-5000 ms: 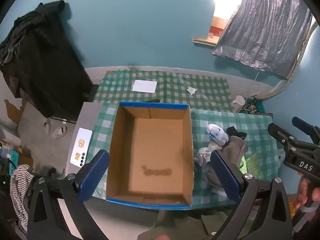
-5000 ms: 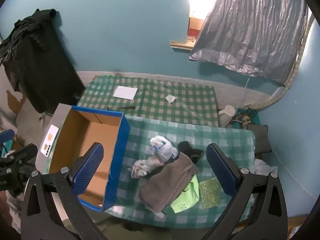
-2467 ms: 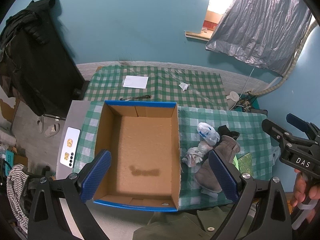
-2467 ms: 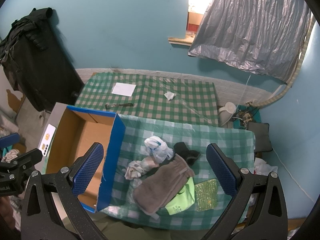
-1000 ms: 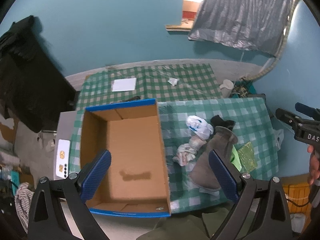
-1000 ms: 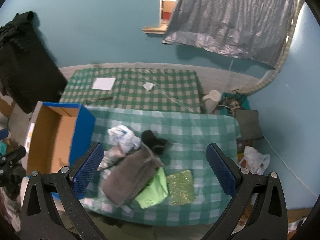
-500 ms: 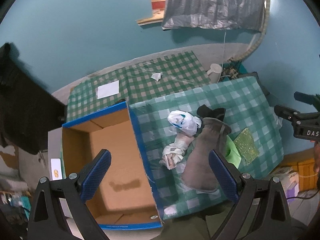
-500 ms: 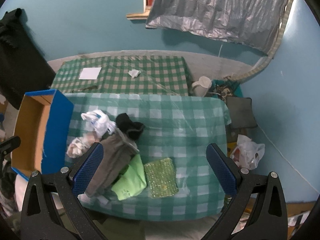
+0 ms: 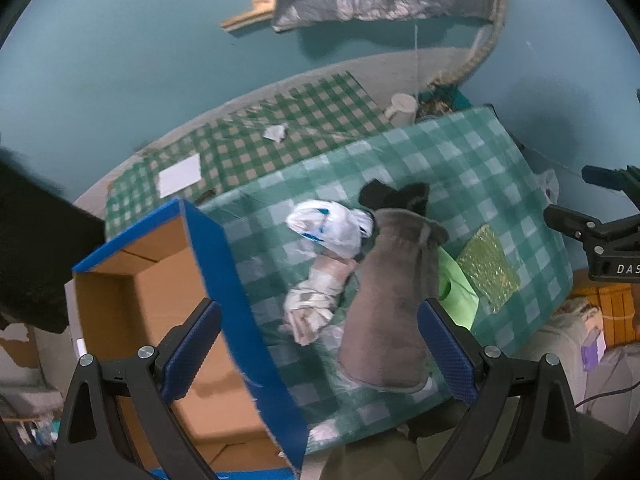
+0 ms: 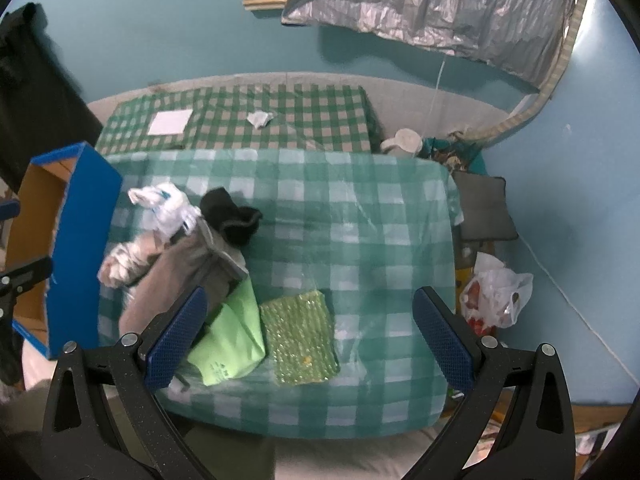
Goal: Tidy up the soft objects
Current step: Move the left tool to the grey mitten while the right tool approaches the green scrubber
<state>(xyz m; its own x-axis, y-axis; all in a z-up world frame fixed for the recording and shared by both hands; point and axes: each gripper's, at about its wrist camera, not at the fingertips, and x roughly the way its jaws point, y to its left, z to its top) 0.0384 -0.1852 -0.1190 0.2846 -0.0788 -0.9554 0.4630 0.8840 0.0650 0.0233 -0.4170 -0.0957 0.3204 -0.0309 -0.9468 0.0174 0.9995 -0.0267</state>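
A heap of soft things lies on the green checked table (image 10: pixel 340 216): a grey cloth (image 9: pixel 392 300) (image 10: pixel 188 272), a white and blue plastic bag (image 9: pixel 332 228) (image 10: pixel 168 204), a rolled pale rag (image 9: pixel 316 300) (image 10: pixel 124 260), a black sock (image 9: pixel 392 196) (image 10: pixel 232 216), a lime green cloth (image 10: pixel 232 340) and a sparkly green pad (image 9: pixel 488 268) (image 10: pixel 300 340). An empty cardboard box (image 9: pixel 132 312) (image 10: pixel 80 240) with blue rims stands left of them. My left gripper (image 9: pixel 320 344) hovers open above the rag and grey cloth. High over the pad, my right gripper (image 10: pixel 312 340) is open too.
A second checked table (image 10: pixel 280 120) behind holds a white sheet (image 10: pixel 170 122) and crumpled paper (image 10: pixel 260 118). On the floor to the right are a white jug (image 10: pixel 404 142), a dark cushion (image 10: pixel 484 208) and a plastic bag (image 10: pixel 496 292). Dark clothing (image 10: pixel 36 92) hangs at the left.
Both grippers have swung right, away from the box and over the heap of soft things. The left view has also tilted. Both stay open and nothing on the table has moved.
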